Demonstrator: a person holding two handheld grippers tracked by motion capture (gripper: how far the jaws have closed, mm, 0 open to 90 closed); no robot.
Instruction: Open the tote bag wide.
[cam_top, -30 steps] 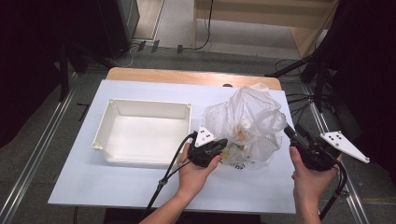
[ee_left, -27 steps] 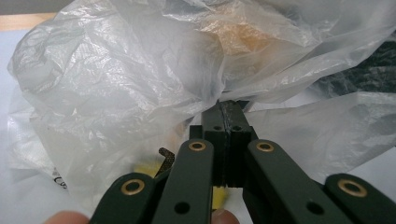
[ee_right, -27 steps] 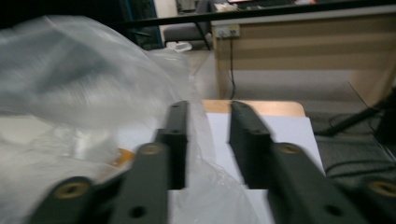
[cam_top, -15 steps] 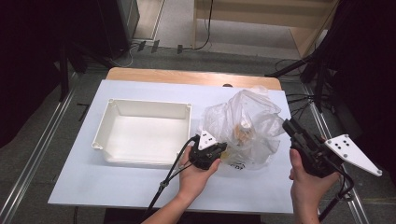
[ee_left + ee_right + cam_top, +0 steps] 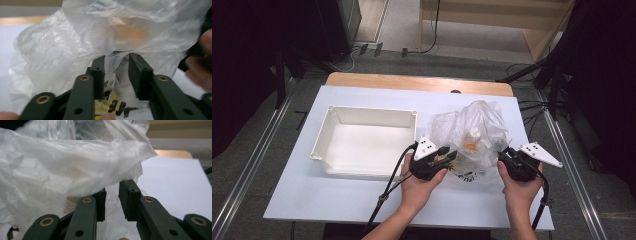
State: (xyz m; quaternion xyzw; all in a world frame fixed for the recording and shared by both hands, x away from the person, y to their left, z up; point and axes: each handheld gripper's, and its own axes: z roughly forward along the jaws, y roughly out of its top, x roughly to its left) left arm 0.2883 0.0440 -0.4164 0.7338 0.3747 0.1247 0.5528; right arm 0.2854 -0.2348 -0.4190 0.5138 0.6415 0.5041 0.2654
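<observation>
Clear plastic bag [image 5: 474, 132] sits crumpled right of centre in the high view, on the white worktop [image 5: 337, 197], just right of the empty white tray [image 5: 364, 142]. Something orange shows through the film, too blurred to identify; black print on the bag's lower edge.

Left tool [image 5: 446, 155] is at the bag's lower-left edge. In the left gripper view, left tool [image 5: 116, 75] has its jaws a little apart with bag film bunched between them; can't tell if it's actually pinched.

Right tool [image 5: 504, 156] is at the bag's lower-right edge. In the right gripper view, right tool [image 5: 112, 202] has its jaws nearly together, a narrow gap left, film lying in and over it. Grip not confirmable.
</observation>
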